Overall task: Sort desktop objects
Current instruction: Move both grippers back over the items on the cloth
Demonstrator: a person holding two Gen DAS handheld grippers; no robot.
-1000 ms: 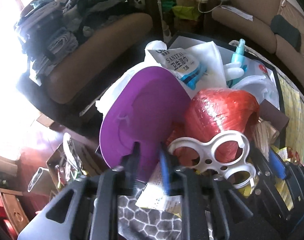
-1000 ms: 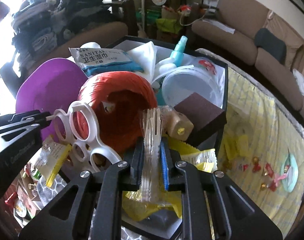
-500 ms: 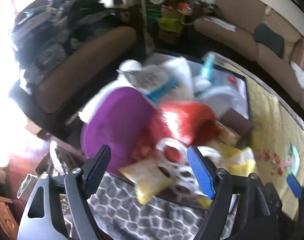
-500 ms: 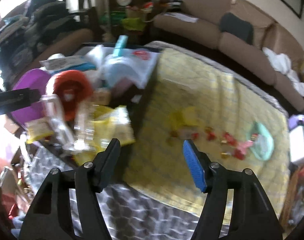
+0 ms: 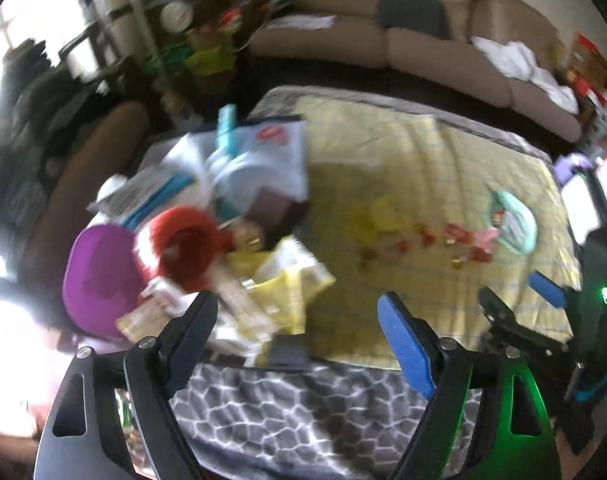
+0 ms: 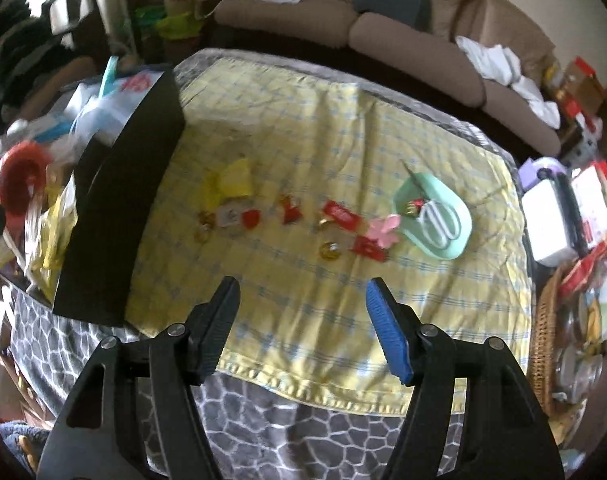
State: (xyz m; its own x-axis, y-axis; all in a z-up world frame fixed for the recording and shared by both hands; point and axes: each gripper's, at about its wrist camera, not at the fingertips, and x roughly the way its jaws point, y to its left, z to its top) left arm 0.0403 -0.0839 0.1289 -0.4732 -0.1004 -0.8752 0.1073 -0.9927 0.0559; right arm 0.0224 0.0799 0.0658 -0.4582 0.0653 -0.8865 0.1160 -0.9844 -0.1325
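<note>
My left gripper (image 5: 299, 320): my jaws have just been opening and stand wide apart with nothing between them; I hang over the near edge of the yellow checked cloth (image 5: 423, 168).
My right gripper (image 6: 299, 312): my jaws have just been opening too, spread with nothing between them, above the near part of the cloth.
Black box (image 6: 119, 208): at the left of the table, crammed full; its dark wall runs along the cloth's left edge.
In the box: a purple lid (image 5: 95, 276) at the near left, a red twine spool (image 5: 183, 248) just right of it, yellow packets (image 5: 287, 292) at the near right corner, a teal spray bottle (image 5: 227, 128) at the far end. This view is blurred.
Loose on the cloth: a yellow wrapper (image 6: 231, 184), red and gold sweets (image 6: 291, 212) in a row, a pink clip (image 6: 383, 230).
Mint tray (image 6: 435, 220): at the right of the cloth, touching the pink clip, with small items in it.
Grey patterned blanket (image 6: 303, 432): under the cloth, showing along the near edge.
Wicker basket (image 6: 543, 340): far right, off the cloth.
</note>
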